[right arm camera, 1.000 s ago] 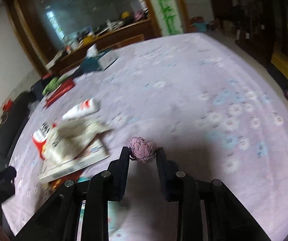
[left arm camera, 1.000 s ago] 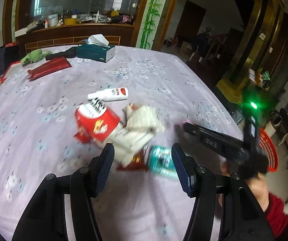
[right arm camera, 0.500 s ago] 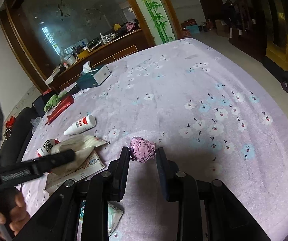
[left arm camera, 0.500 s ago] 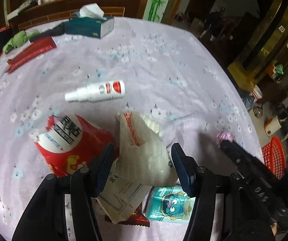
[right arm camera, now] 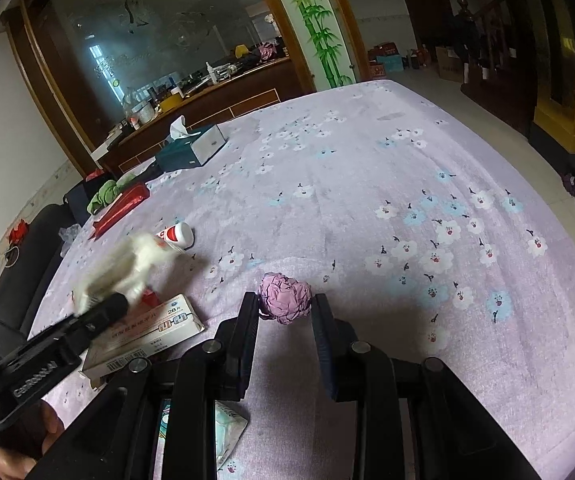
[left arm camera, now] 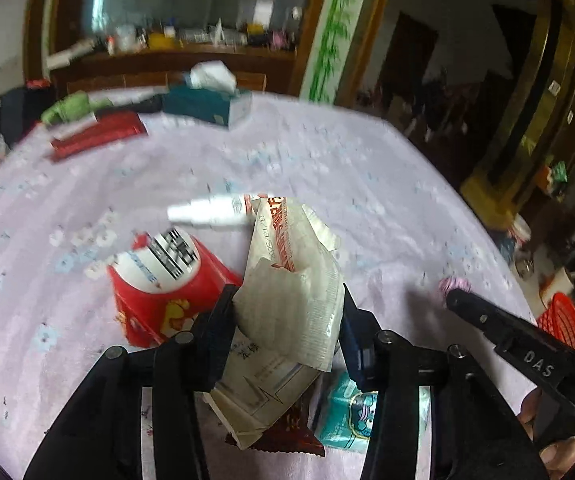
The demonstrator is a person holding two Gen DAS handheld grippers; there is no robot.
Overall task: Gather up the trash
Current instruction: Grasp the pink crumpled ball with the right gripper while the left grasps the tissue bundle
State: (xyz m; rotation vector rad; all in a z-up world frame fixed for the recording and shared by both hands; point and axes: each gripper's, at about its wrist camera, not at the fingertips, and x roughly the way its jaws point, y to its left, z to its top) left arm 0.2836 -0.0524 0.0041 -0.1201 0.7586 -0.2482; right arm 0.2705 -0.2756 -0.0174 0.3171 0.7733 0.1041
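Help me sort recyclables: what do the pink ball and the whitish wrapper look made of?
Pink ball: crumpled paper, probably; matte, sharp creases. Whitish wrapper in the left gripper: thin plastic film, likely; translucent, slightly glossy, crimped edge, red print.

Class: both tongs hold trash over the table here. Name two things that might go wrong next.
1. The left tongs pinch only the lower part of the floppy white wrapper; it may slip out.
2. The right tongs grip the pink paper ball at their very tips, so it might pop free.
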